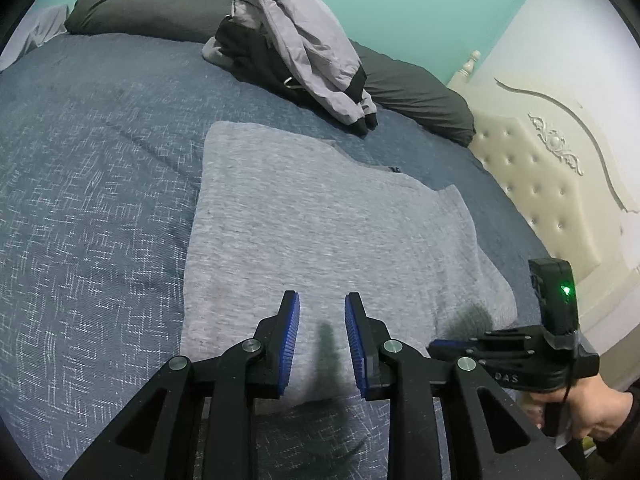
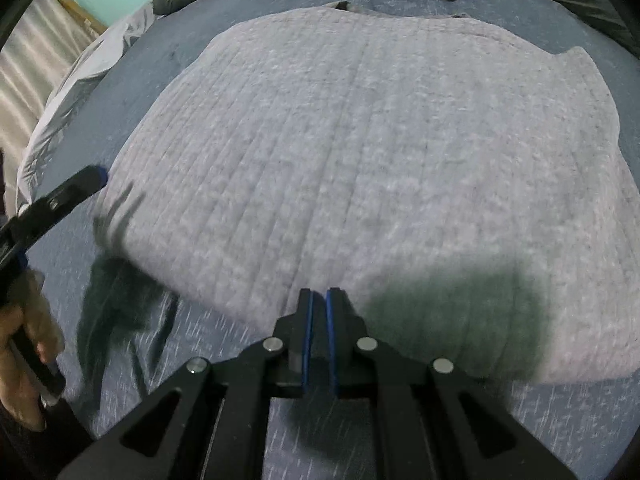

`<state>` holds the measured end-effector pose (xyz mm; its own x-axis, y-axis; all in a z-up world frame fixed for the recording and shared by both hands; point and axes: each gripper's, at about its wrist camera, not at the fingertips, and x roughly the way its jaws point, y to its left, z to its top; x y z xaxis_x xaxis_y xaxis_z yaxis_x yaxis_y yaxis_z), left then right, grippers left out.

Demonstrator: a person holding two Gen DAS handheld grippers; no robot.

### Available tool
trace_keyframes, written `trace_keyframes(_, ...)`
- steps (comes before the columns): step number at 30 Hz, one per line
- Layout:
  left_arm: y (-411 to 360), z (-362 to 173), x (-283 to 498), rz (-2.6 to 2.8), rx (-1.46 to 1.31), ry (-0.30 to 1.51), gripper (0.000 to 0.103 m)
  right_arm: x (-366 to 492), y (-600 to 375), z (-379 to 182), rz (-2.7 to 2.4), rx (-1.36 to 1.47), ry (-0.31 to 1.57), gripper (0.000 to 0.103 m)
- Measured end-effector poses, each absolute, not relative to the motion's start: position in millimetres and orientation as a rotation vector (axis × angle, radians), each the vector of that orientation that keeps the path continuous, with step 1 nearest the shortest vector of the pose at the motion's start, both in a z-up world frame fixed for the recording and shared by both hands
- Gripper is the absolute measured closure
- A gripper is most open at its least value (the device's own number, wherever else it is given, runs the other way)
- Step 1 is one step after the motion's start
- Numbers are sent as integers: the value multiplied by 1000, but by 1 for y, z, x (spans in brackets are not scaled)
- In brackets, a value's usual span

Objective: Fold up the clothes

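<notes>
Both grippers at the near hem of the grey garment (image 1: 320, 216) on the bed (image 1: 92, 184)
Left gripper (image 1: 322, 344) spread and empty, right gripper (image 2: 319, 336) pressed together; pinch both hem corners evenly, then fold toward 12 o'clock

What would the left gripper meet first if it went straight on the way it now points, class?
Probably the near edge of the grey knitted garment spread flat on the blue bedspread. The left gripper tilts down toward it with jaws apart and nothing between them; depth is uncertain.

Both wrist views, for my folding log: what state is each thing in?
Grey knit garment: spread flat on the bed, ungripped.
Jacket: crumpled heap by the pillows.
Left gripper: jaws apart, empty.
Right gripper: jaws shut, empty.
</notes>
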<state>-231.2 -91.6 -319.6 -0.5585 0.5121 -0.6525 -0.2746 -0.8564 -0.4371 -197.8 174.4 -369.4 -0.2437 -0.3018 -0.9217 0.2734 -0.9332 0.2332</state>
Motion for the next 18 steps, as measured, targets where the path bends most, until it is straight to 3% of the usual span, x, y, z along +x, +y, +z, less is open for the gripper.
trace_keyframes(18, -104, -322, -234, 2420, -1124, -424, 77, -263, 169, -358, -2273, 1691, -112, 98)
